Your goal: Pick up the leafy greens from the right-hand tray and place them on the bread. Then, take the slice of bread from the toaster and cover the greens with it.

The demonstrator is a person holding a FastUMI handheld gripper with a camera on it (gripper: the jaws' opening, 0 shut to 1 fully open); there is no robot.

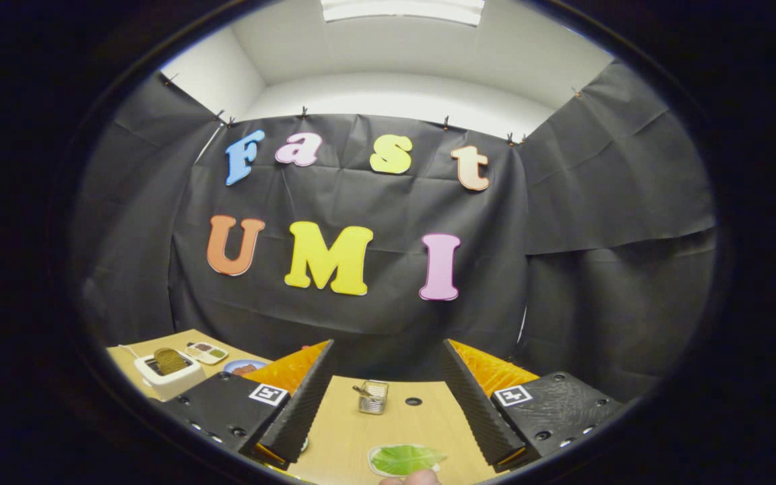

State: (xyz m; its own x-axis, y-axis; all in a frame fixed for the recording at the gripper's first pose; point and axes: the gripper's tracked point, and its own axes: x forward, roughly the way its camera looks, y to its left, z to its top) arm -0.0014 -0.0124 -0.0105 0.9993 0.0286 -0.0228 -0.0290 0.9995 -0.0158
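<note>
Gripper: one gripper (388, 397), held above a wooden table (354, 431), its two fingers (304, 397) spread wide apart and pinching nothing.

Greens: one leafy green (405, 459) lies flat on a small pale tray (372, 465), low between the two fingers and near their base; neither finger touches it.

Direction of the leaf: its long axis runs crosswise to the fingers, from one finger's side toward the other, with the narrower tip toward the right finger.

Toaster: one white toaster (169, 377) stands off to the left, beyond the left finger, well apart from the leaf.

Bread in toaster: one brown slice of bread (170, 360) stands upright in the slot, its top edge sticking out.

Other dishes: one divided tray (206, 351) with several small compartments sits just behind the toaster; one round plate (243, 367) with something dark on it sits beside it, partly hidden by the left finger. What it holds is too small to tell.

Wire basket: one small metal basket (374, 396) stands on the table ahead of the fingers, between them, with one dark round hole (413, 401) in the tabletop just beside it.

Hand: part of one hand (415, 477) shows at the near edge of the leaf's tray.
</note>
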